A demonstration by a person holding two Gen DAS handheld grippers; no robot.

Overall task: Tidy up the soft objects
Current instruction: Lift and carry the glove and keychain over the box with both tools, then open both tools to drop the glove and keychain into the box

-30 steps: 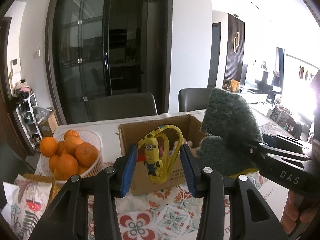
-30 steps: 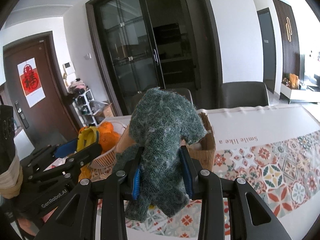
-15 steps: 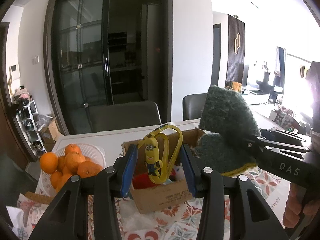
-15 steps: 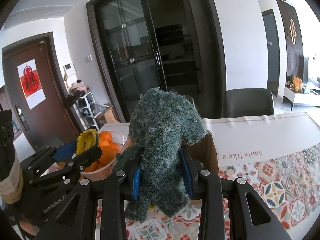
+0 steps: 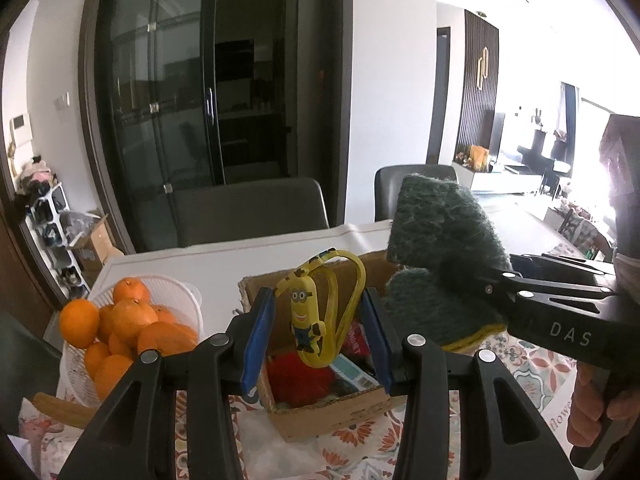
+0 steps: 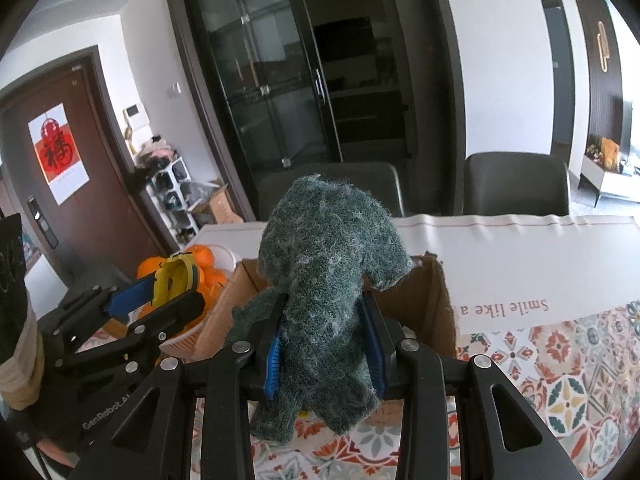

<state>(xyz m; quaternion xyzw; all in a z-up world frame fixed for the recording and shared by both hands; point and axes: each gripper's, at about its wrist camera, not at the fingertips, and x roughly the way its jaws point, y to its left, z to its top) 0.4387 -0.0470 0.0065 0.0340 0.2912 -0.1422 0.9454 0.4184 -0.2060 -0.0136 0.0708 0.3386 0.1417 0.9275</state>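
Note:
My left gripper is shut on a yellow Minion toy with a strap loop and holds it above the open cardboard box. The box holds a red fluffy item and other things. My right gripper is shut on a dark green fuzzy knitted piece, held in the air just before the box. In the left wrist view that green piece hangs over the box's right end. The left gripper and the toy show at the left of the right wrist view.
A white basket of oranges stands left of the box on the patterned tablecloth. Dark chairs stand behind the table. A patterned bag lies at the near left.
Both grippers have risen and tipped downward; the box's inside now shows below the Minion toy. Both grips are unchanged.

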